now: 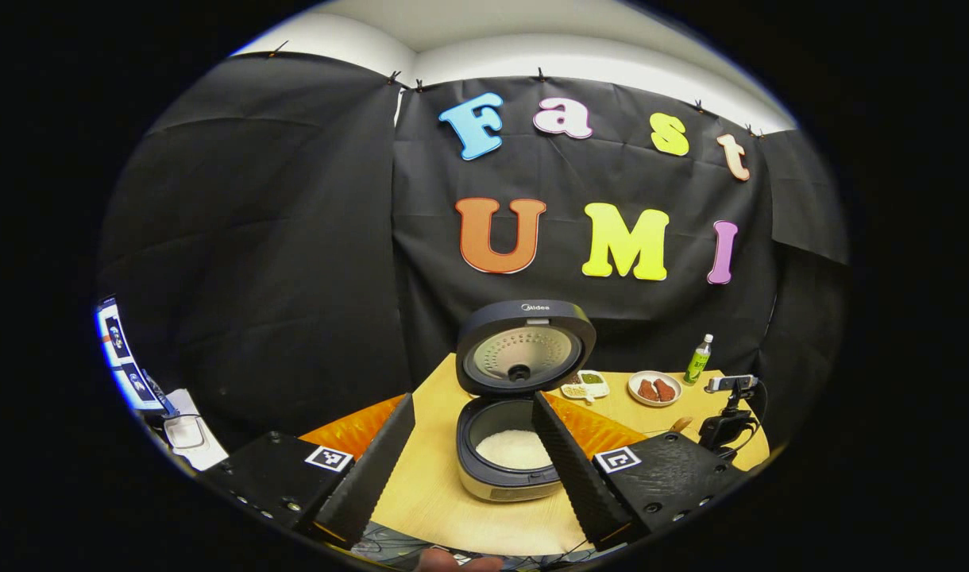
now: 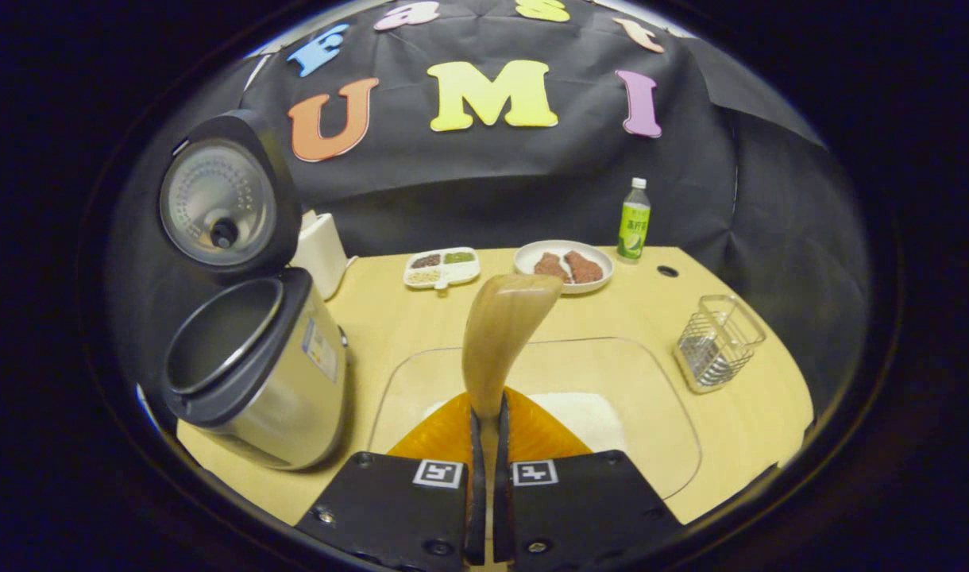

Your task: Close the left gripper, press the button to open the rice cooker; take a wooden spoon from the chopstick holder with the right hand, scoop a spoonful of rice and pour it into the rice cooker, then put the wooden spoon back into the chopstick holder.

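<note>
The rice cooker (image 1: 508, 469) stands open with its lid (image 1: 526, 348) raised, and white rice (image 1: 515, 449) lies in its pot. My left gripper (image 1: 474, 405) is open, its two fingers framing the cooker from the near side without touching it. My right gripper (image 2: 488, 421) is shut on the handle of the wooden spoon (image 2: 504, 334), which stands upright over a clear tray (image 2: 659, 397) holding white rice (image 2: 588, 413). I cannot tell if the spoon's bowl carries rice. The wire chopstick holder (image 2: 716, 342) sits to the right of the tray. The open cooker (image 2: 254, 373) is to the left of the tray.
Along the back of the wooden table (image 2: 389, 318) are a divided dish (image 2: 442, 268), a plate of meat (image 2: 564, 266), a green bottle (image 2: 634, 218) and a white box (image 2: 319, 250). An orange mat (image 1: 596, 425) lies under the tray. A camera on a stand (image 1: 729, 413) is at the right.
</note>
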The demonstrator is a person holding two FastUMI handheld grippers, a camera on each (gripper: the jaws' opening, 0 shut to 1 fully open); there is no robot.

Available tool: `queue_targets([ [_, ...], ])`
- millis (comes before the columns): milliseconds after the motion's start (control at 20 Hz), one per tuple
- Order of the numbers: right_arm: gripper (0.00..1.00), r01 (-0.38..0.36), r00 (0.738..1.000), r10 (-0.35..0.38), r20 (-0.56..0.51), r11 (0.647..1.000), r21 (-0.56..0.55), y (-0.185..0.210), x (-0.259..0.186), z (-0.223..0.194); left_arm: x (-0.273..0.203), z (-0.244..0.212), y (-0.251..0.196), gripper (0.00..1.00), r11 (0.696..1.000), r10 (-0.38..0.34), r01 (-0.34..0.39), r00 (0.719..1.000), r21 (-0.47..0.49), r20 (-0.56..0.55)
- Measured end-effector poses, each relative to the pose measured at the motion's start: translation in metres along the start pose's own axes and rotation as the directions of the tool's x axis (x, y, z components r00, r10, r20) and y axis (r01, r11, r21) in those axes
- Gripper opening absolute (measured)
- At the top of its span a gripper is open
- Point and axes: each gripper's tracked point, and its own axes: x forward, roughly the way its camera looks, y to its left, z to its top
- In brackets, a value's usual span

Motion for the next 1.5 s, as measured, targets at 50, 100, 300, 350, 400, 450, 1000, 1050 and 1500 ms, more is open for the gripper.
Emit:
queue_targets([
  [50,0.09,-0.020,1.000,0.020,-0.015,0.999,0.040,0.005,0.000,0.000,-0.002,0.001,0.004,0.95,1.000,0.008,-0.008,1.000,-0.002,0.003],
  [100,0.08,-0.040,0.999,0.042,-0.029,0.995,0.089,0.009,-0.002,0.000,-0.002,0.000,0.008,0.95,1.000,0.019,-0.019,1.000,-0.004,0.005],
  [300,0.10,-0.068,0.993,0.093,-0.074,0.956,0.284,0.004,0.000,0.001,-0.004,0.000,0.016,0.95,0.998,0.053,-0.053,0.999,-0.025,0.000],
  [350,0.09,-0.066,0.992,0.099,-0.081,0.939,0.339,-0.001,0.002,0.002,-0.005,0.001,0.015,0.95,0.998,0.056,-0.056,0.998,-0.028,0.003],
  [400,0.10,-0.066,0.991,0.107,-0.085,0.919,0.389,-0.006,0.002,0.004,-0.005,0.002,0.013,0.95,0.998,0.054,-0.053,0.999,-0.027,0.006],
  [450,0.10,-0.069,0.989,0.117,-0.086,0.899,0.432,-0.012,0.001,0.006,-0.005,0.003,0.010,0.95,0.998,0.053,-0.053,0.999,-0.024,0.010],
  [1000,0.09,-0.127,0.985,0.173,-0.005,0.743,0.657,-0.079,-0.025,0.047,-0.002,0.006,-0.056,0.95,1.000,-0.021,0.021,1.000,-0.006,0.007],
  [1050,0.09,-0.136,0.985,0.174,0.010,0.732,0.668,-0.087,-0.031,0.055,-0.002,0.007,-0.063,0.95,1.000,-0.029,0.029,1.000,-0.008,0.009],
  [1500,0.09,-0.259,0.964,0.230,0.135,0.692,0.674,-0.087,-0.083,0.143,-0.006,0.013,-0.079,0.95,0.999,-0.028,0.028,0.998,-0.014,0.061],
])
